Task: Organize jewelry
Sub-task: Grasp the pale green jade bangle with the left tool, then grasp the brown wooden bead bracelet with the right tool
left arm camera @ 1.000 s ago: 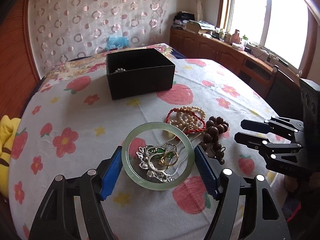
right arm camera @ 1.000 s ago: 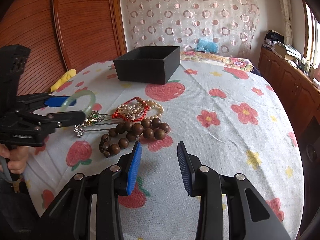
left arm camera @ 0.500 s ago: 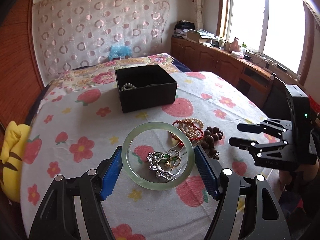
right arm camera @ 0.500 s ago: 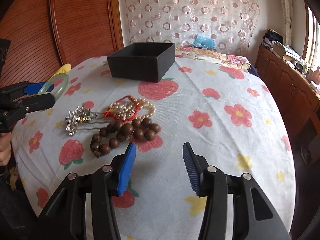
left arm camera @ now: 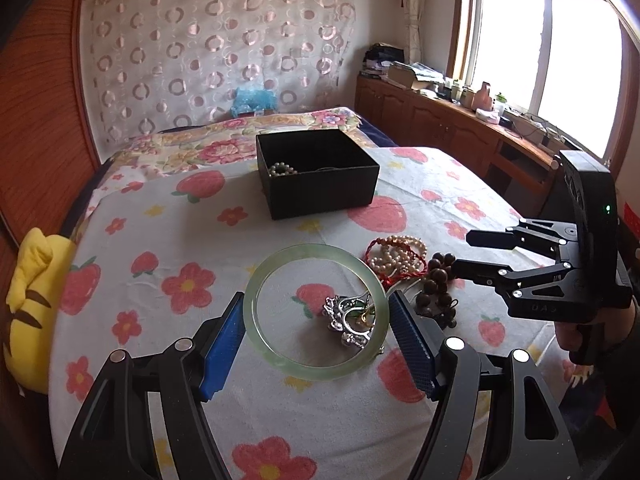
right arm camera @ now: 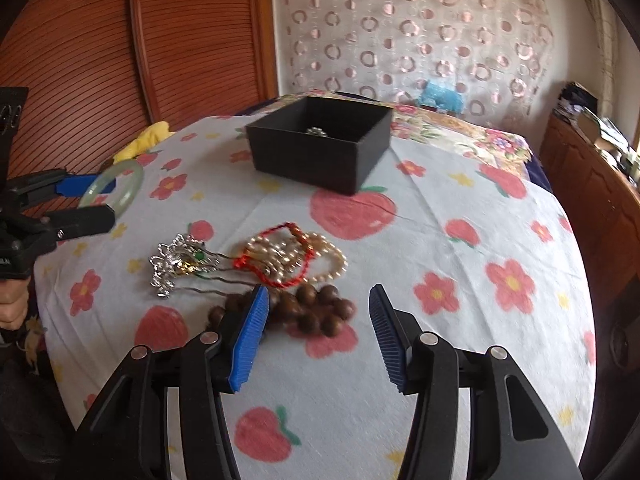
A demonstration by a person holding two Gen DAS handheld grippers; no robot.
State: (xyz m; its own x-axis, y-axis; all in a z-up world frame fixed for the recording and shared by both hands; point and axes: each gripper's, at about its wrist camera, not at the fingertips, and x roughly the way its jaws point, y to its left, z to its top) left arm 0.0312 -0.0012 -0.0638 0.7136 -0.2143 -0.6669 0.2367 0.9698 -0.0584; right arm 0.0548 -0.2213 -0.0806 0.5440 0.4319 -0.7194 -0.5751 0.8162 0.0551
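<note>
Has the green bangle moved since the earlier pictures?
Yes. The green bangle, held in the left tool, has lifted off the silver hairpin, which stays on the tablecloth.

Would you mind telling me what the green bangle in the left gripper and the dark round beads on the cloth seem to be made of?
The green bangle looks like jade or glass: pale, translucent, glossy, with the cloth showing faintly through its rim. The dark round beads look like polished wood: opaque brown with a soft sheen, though resin cannot be ruled out.
</note>
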